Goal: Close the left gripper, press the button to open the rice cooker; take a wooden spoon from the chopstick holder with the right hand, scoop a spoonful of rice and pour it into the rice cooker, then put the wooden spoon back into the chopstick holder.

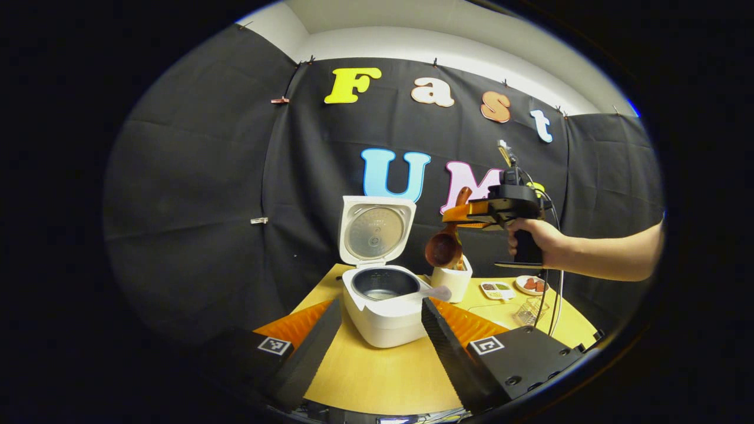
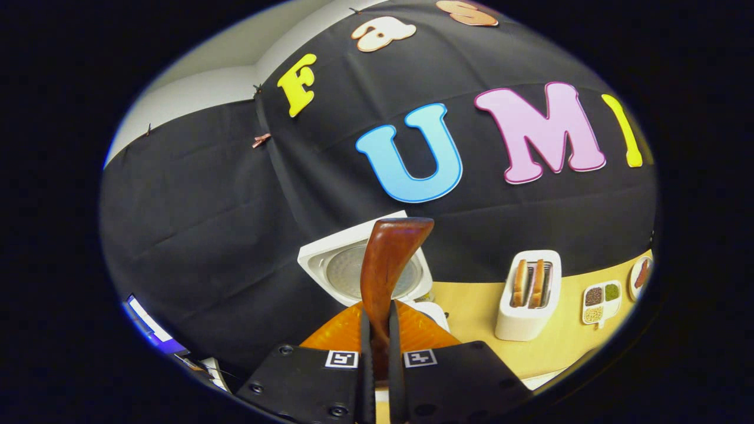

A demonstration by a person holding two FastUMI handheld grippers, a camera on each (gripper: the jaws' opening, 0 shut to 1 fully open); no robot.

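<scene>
Nearest my left gripper (image 1: 377, 335), its fingers spread apart, sits the rice cooker (image 1: 386, 306), lid upright, well inside the table (image 1: 377, 377) edges. My right gripper (image 2: 380, 359) is clamped on the wooden spoon (image 2: 386, 271), raised above the chopstick holder (image 1: 452, 281), just right of the cooker.

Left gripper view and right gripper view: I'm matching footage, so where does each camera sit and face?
Left gripper view: rides the open left gripper, facing the open rice cooker; a hand holds the right gripper.
Right gripper view: rides the right gripper, shut on the wooden spoon, facing the wall.
Shared: cooker, spoon.
</scene>
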